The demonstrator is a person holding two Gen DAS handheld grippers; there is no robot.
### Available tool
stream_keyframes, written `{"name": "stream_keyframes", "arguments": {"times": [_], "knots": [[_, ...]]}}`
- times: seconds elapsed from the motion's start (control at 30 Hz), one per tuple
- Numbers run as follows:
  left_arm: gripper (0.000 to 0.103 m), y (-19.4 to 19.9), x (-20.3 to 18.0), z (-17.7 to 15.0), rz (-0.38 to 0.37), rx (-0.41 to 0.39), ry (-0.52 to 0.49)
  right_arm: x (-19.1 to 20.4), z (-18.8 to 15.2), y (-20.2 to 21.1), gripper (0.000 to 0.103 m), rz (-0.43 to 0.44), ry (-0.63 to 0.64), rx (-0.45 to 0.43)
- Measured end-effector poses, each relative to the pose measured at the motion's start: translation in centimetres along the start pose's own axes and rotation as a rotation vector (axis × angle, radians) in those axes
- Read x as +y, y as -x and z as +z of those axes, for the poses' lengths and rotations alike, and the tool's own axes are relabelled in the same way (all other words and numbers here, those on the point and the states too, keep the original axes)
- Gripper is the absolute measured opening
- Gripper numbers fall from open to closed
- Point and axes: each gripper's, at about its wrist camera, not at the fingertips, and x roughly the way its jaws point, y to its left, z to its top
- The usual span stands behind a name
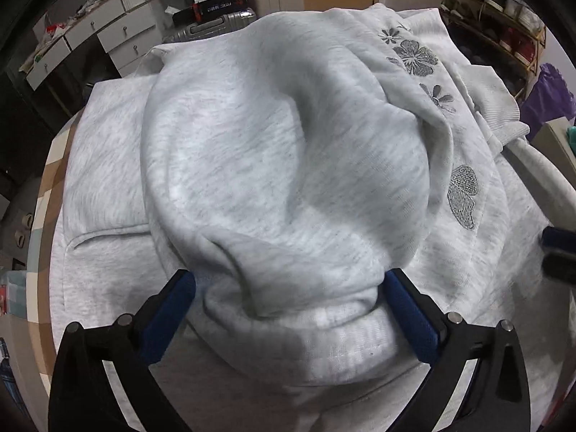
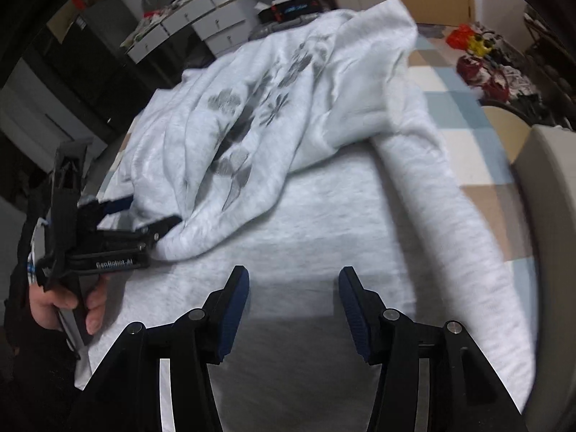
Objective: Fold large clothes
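Mostly grey sweatshirt [image 1: 273, 165] heaped on checked table [image 2: 468, 122], drawer unit [image 1: 108, 36] behind.

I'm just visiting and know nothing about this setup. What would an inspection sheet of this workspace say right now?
Surface: checked tablecloth, mostly covered.
Job's things: light grey sweatshirt with grey embroidered flowers, partly folded, a fold bunched up with its ribbed edge.
Clutter: red and yellow items at the table's far end.
Grippers: left tool open wide, bunched cloth between its blue pads; right tool open over flat cloth, holding nothing.
Cables: nothing seen.
Surroundings: white drawer unit, silver suitcase, shelf rack.
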Motion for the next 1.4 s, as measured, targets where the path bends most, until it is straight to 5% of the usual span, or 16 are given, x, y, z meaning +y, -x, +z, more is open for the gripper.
{"name": "stream_keyframes", "arguments": {"times": [0.1, 0.17, 0.33, 0.4, 0.53, 0.77, 0.97, 1.17, 1.3, 1.4], "knots": [[0.103, -0.4, 0.1, -0.2, 0.016, -0.009, -0.021, -0.2, 1.9, 1.6, 0.055, -0.023, -0.016, -0.071], [0.103, -0.4, 0.0, -0.2, 0.022, -0.008, -0.037, -0.5, 3.7, 2.3, 0.069, -0.065, -0.035, -0.129], [0.103, -0.2, -0.5, -0.4, 0.028, -0.011, -0.047, -2.0, 7.7, 0.8, 0.069, -0.077, -0.11, -0.165], [0.103, -0.4, -1.0, 0.1, 0.027, -0.002, -0.046, -2.4, 8.4, -1.0, 0.062, -0.059, -0.128, -0.148], [0.103, 0.2, -2.4, -0.6, 0.01, 0.011, -0.041, -3.9, 7.9, -4.9, 0.029, -0.123, -0.163, -0.028], [0.102, 1.3, -3.3, -0.9, 0.021, 0.038, -0.065, -4.5, 4.3, 0.5, 0.031, -0.057, -0.207, -0.117], [0.102, 5.1, -3.0, -2.2, 0.004, 0.018, -0.079, -1.0, -1.8, 5.9, 0.048, -0.017, -0.135, -0.172], [0.102, 9.8, -0.6, -6.0, 0.013, -0.031, 0.018, 3.4, -6.7, 9.1, 0.064, 0.079, -0.115, -0.287], [0.102, 11.8, 1.0, -10.1, 0.008, -0.04, 0.09, 5.9, -8.5, 9.7, 0.087, 0.111, -0.132, -0.358], [0.102, 10.6, 1.0, -12.9, 0.025, 0.026, 0.089, 7.4, -9.5, 7.6, 0.089, 0.116, -0.136, -0.312]]}}
